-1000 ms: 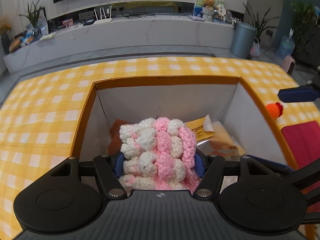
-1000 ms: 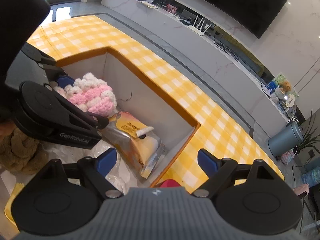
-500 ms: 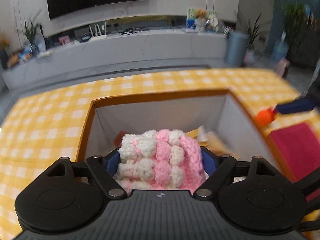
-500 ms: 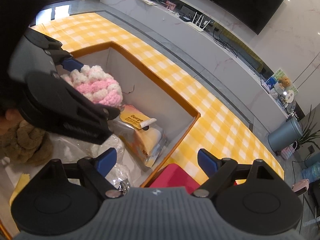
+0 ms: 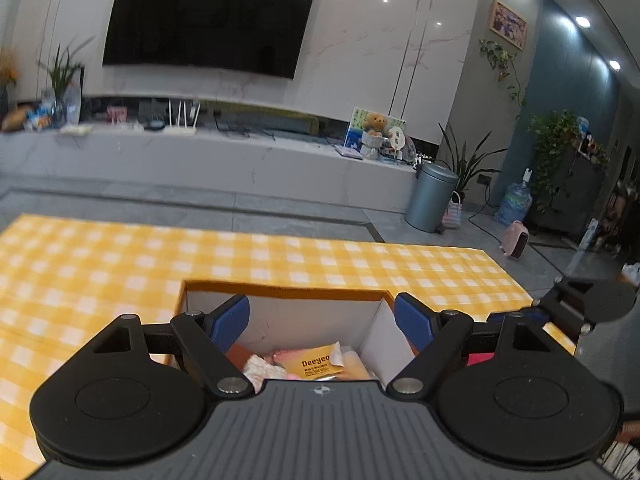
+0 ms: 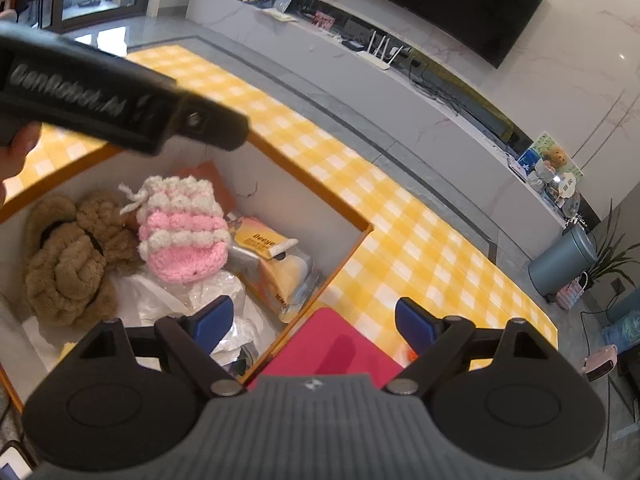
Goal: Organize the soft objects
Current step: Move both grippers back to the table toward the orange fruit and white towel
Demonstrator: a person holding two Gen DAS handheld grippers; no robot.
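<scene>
A pink and white crocheted pouch (image 6: 182, 236) lies inside the white box with an orange rim (image 6: 348, 248), between a brown plush toy (image 6: 68, 264) and a yellow packaged item (image 6: 276, 268). In the left wrist view only its edge (image 5: 260, 368) shows in the box (image 5: 280, 292). My left gripper (image 5: 322, 320) is open and empty, raised above the box. My right gripper (image 6: 314, 322) is open and empty, over the box's near right corner and a red cloth (image 6: 332, 348).
The box sits on a table with a yellow checked cloth (image 6: 400, 240). Crumpled clear plastic (image 6: 192, 300) lies in the box. An orange item (image 6: 410, 354) shows by the right finger. The left gripper's body (image 6: 100, 100) crosses above the box.
My left gripper opened and let go of the crocheted pouch, which now lies in the box. The left gripper then rose and tilted up. The right gripper stayed open.
</scene>
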